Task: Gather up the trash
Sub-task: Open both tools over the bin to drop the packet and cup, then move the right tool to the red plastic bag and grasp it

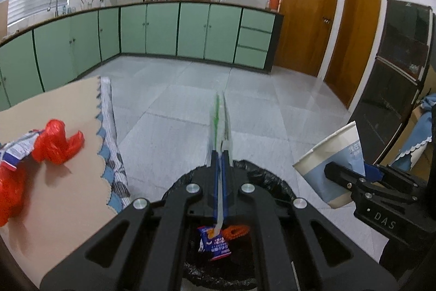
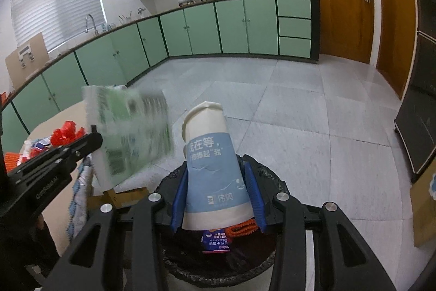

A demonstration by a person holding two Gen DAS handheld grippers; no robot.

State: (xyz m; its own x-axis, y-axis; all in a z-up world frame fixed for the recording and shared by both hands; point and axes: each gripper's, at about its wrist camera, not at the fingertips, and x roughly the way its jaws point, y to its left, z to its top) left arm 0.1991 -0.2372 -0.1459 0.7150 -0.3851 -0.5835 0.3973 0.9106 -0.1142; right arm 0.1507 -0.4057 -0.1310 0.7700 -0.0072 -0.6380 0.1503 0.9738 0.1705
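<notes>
Both loads poised over black-lined bin [image 2: 261,173] for dropping. L gripper [image 1: 220,154] clamped on flat green wrapper [image 1: 221,122], edge-on at 12 o'clock, prob. plastic. R gripper [image 2: 218,198] squeezing paper cup [image 2: 215,176], mouth away. More trash on table [image 1: 76,154] at 9 o'clock.

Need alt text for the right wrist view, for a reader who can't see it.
The right gripper clamps a blue-and-white paper cup above a black-lined trash bin holding wrappers. At left, the left gripper holds a flat green-printed package.
</notes>
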